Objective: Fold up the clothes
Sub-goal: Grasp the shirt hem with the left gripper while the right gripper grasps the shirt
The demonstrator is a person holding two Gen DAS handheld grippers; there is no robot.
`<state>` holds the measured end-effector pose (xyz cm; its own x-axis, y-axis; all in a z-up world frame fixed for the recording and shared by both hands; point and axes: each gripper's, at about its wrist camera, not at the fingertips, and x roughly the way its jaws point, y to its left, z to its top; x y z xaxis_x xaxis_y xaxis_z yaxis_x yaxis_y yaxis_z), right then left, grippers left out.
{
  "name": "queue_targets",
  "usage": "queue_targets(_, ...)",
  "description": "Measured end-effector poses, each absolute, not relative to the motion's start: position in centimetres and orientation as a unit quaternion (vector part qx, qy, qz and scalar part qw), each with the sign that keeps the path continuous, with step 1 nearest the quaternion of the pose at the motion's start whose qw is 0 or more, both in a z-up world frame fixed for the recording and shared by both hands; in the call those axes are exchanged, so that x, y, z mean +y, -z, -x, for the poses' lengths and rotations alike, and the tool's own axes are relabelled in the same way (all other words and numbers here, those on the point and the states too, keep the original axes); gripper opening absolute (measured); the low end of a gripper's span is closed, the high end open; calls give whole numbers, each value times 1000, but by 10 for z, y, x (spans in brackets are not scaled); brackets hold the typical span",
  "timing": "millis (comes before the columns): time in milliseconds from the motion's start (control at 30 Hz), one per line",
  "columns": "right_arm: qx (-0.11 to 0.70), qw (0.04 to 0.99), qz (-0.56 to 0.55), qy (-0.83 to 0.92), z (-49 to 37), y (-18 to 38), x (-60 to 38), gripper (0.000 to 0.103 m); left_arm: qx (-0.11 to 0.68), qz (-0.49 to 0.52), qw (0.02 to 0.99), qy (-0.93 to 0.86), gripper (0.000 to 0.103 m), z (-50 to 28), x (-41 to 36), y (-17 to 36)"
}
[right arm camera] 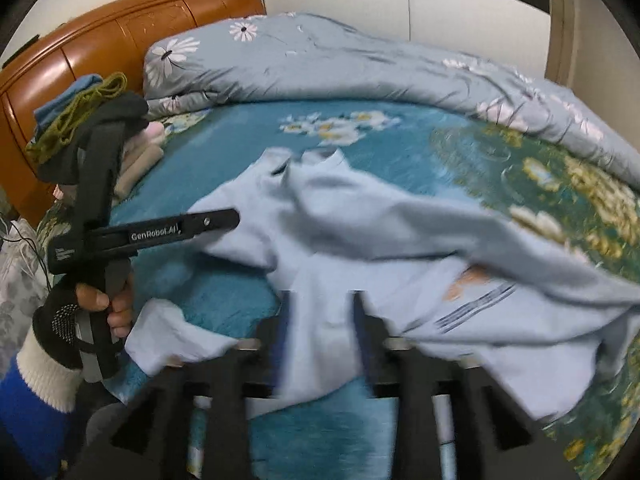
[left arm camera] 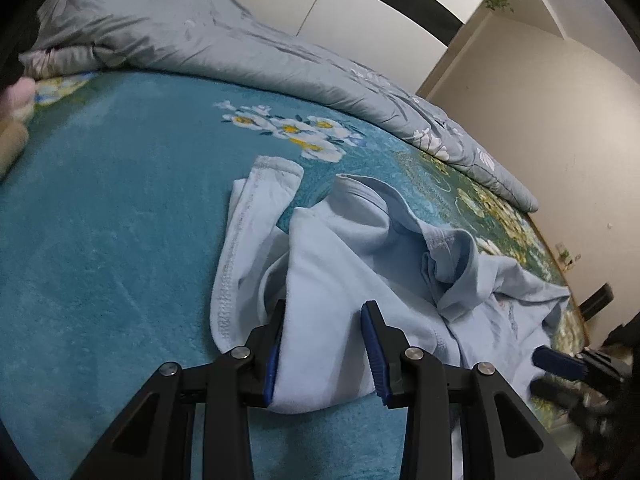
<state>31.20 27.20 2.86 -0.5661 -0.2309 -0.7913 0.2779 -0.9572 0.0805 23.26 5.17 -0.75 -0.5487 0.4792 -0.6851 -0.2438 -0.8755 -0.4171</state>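
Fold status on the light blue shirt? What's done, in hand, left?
Done: some folded pale garments are stacked by the wooden headboard. In hand: the crumpled light blue cotton shirt lies on the teal floral blanket; the left claw and right claw each straddle a bunch of its fabric, jaws apart. Left: no clear fold yet; a sleeve is splayed out, so flattening and folding remain.

The room is a bit dim, with soft light from above. A bright lamp spot shines on the glossy wardrobe far past the jaws. Shadows are faint. Both views bend round at the edges, with dark corners. The left view is sharp. The right view is smeared: the pale blue shirt between and just past the jaws looks blurry.
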Motion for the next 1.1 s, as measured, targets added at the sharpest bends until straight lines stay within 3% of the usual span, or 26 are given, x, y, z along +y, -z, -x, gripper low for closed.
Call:
queue_targets(300, 61, 124, -491, 860, -325, 14, 232, 49, -131, 418, 219, -872, 44, -235, 51, 11)
queue_targets(367, 73, 116, -493, 859, -328, 16, 233, 37, -136, 419, 226, -869, 44, -235, 49, 12)
queue_targets(400, 79, 111, -494, 859, -329, 17, 234, 17, -139, 419, 228, -868, 44, -236, 47, 13)
queue_targets(433, 77, 112, -498, 857, -331, 18, 236, 5, -141, 419, 230, -867, 44, -236, 46, 13)
queue_targets(633, 79, 110, -493, 859, -332, 4, 255, 2, -149, 416, 240, -864, 44, -238, 43, 14)
queue_targets(1100, 255, -147, -317, 902, -247, -130, 367, 2, -175, 419, 256, -853, 50, -233, 38, 16)
